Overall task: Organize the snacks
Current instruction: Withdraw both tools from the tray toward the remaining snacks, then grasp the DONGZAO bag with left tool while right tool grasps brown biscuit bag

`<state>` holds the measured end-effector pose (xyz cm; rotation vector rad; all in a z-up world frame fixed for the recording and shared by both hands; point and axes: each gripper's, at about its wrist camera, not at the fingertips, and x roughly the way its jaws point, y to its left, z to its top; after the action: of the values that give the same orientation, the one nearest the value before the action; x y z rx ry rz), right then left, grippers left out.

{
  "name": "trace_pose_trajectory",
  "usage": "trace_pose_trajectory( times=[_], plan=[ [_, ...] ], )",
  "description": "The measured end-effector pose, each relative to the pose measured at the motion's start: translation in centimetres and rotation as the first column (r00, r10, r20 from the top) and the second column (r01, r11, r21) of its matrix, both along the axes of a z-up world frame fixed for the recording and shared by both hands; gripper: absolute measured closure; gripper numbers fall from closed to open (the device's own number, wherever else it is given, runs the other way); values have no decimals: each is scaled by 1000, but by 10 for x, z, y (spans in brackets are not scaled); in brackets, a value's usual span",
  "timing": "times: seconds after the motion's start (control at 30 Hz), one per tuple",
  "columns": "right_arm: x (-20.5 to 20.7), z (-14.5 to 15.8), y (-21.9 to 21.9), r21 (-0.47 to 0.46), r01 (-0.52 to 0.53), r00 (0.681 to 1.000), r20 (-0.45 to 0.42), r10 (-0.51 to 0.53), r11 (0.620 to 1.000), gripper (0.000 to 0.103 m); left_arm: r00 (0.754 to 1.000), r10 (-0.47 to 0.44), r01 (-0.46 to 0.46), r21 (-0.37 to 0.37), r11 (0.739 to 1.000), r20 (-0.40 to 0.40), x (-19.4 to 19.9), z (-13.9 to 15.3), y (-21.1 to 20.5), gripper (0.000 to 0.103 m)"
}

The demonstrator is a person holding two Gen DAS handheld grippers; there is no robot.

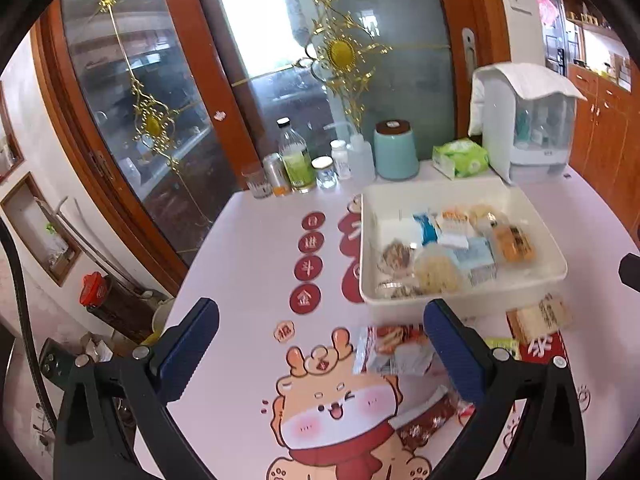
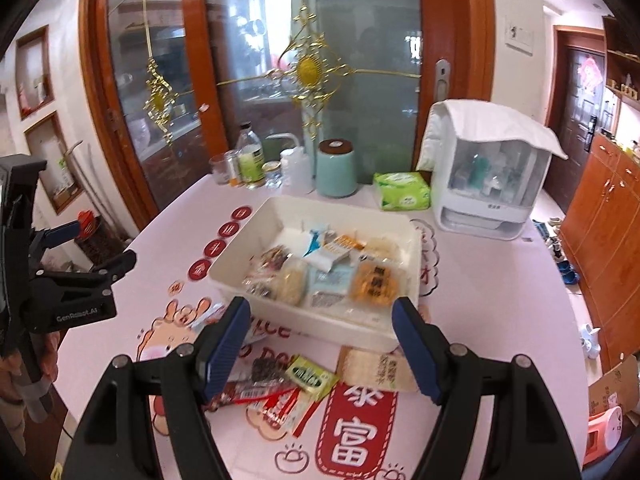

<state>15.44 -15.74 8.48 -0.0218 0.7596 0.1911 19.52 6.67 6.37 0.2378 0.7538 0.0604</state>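
Just beyond the right gripper [image 2: 320,344], whose jaws stand wide apart with nothing between them, sits the white bin [image 2: 256,226] already holding several snack packs. Below the fingertips and nearer than the bin, loose snacks lie on the surface [image 2: 500,280]: a green sachet [image 2: 311,376], a dark bar [image 2: 256,378], a red-and-white packet [image 2: 280,404] and a pale wrapped cake [image 2: 380,368], some overlapping. The left gripper [image 1: 320,354] is also spread and empty, over a clear packet [image 1: 394,354] in front of the bin. The likely trouble is that closing on the overlapped pile pinches two wrappers at once, or a thin flat sachet slips from the pads. Both grippers working close together could also knock each other or nudge the bin.
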Motion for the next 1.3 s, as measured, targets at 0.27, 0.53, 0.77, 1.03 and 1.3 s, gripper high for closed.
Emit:
trace_pose_trajectory(
  times=[0.27, 0.53, 0.77, 1.03, 1.3],
  plan=[
    [-3, -44, 9, 22, -37, 996, -81, 39, 999, 29, 994, -53, 52, -15, 999, -95, 2, -54, 2, 1],
    [16, -91, 9, -48, -61, 987, -151, 53, 997, 29, 969, -99, 99, -11, 995, -226, 20, -118, -4, 1],
    [48, -135, -21, -64, -22, 968, -250, 5, 998, 29, 942, -127, 130, -12, 991, -309, 40, -157, -16, 1],
    [84, -185, -85, 82, 137, 925, -366, -98, 987, 29, 922, -113, 98, -61, 993, -369, 69, -186, -23, 1],
    [102, -200, -114, 159, 136, 929, -362, -70, 978, 29, 910, -90, 44, -121, 992, -404, 94, -204, -28, 1]
  ],
)
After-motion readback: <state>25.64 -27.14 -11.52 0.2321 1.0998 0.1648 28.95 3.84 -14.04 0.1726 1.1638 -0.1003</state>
